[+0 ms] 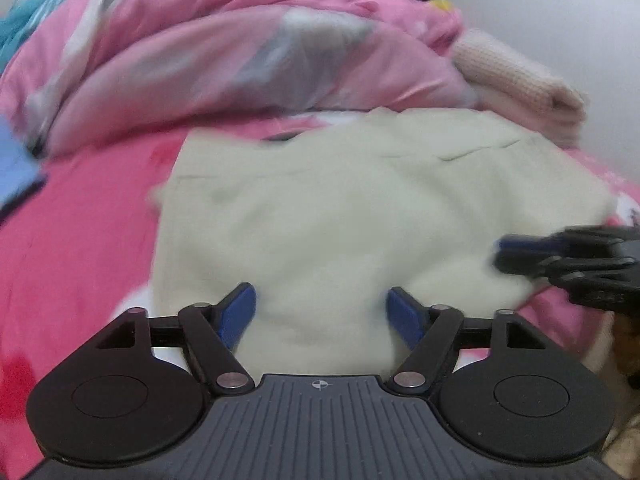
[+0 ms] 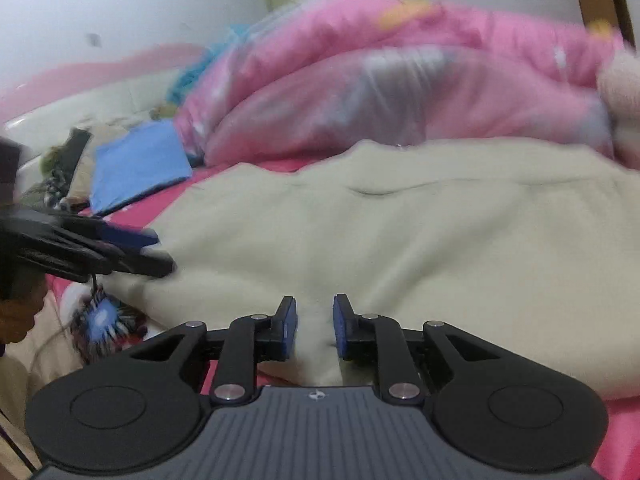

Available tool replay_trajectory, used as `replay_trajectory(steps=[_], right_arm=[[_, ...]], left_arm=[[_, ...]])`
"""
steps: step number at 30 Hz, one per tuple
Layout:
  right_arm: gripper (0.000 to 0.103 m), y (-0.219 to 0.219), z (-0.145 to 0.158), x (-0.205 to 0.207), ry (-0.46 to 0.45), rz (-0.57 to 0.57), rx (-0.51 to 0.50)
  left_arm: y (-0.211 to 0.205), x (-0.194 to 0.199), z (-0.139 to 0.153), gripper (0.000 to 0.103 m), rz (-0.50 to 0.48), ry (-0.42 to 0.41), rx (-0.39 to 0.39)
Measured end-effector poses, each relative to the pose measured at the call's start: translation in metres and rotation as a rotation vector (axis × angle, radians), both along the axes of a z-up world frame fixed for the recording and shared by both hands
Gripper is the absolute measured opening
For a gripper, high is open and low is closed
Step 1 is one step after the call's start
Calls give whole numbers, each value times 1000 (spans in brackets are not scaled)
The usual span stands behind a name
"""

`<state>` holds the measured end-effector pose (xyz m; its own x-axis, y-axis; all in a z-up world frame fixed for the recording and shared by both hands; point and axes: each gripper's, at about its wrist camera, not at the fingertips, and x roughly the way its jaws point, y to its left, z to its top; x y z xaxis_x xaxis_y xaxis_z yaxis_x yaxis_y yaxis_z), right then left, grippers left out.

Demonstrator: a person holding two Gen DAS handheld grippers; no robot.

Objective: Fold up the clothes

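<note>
Facing the cream fleece garment (image 1: 340, 220) spread crosswise on the pink bed sheet (image 1: 80, 240), near hem under both tongs. Left tongs (image 1: 322, 314) gape wide over it; right tongs (image 2: 315, 328) stand narrowly apart astride a raised fold, not yet clamped.

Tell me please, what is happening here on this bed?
A person is folding clothes with two hand-held tools. A cream garment lies spread on the pink bedsheet. The left gripper is open over the garment's near edge, with cloth showing between its fingers. The right gripper is also open, narrower, at the same near edge further right. Neither is clamping the cloth. Behind lie a bunched pink quilt and a folded pale pink knit.
</note>
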<state>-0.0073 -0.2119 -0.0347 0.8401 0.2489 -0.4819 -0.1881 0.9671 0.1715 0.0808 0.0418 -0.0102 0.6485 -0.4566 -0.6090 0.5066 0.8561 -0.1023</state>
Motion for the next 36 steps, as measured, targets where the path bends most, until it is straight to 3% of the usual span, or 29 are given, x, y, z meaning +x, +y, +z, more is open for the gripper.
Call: replay_trajectory(steps=[3, 5, 12, 16, 17, 18, 19, 20, 21, 22, 25, 26, 29, 31, 33, 36], right_arm=[[21, 2, 20, 1, 11, -13, -7], [21, -4, 34, -12, -41, -2, -6], [21, -30, 20, -8, 37, -83, 93], [23, -34, 48, -20, -98, -134, 28], [27, -36, 52, -23, -127, -151, 11], [34, -39, 46, -20, -111, -180, -17], [36, -39, 30, -10, -33, -212, -86], [38, -40, 14, -1, 28, -235, -148], [40, -39, 3, -1, 13, -228, -173], [40, -38, 1, -5, -17, -237, -165], [42, -40, 10, 3, 44, -257, -122], [44, -41, 15, 4, 60, -265, -102], [63, -52, 38, -4, 24, -307, -18], [74, -56, 45, -3, -11, -343, -35], [98, -60, 49, 0, -33, -379, -56], [103, -57, 12, 29, 187, -381, -167]], left_arm=[[26, 4, 2, 79, 18, 46, -93], [35, 4, 2, 78, 11, 48, -121], [34, 0, 23, 78, 1, 4, -175], [31, -2, 37, 79, -3, -24, -202], [31, -3, 41, 81, -5, -31, -209], [30, -3, 45, 82, -6, -38, -216], [29, -3, 48, 87, -7, -45, -222], [22, 0, 46, 93, -5, -37, -209], [15, 4, 44, 97, -2, -28, -193], [5, 9, 38, 99, 21, -1, -144], [-21, 23, 16, 101, 102, 110, 22], [-25, 23, 12, 103, 122, 111, 40], [-30, 19, 15, 103, 141, 96, 37], [-33, 21, 15, 103, 158, 105, 37], [-34, 22, 15, 103, 176, 113, 36], [-36, 25, 16, 103, 193, 128, 38]])
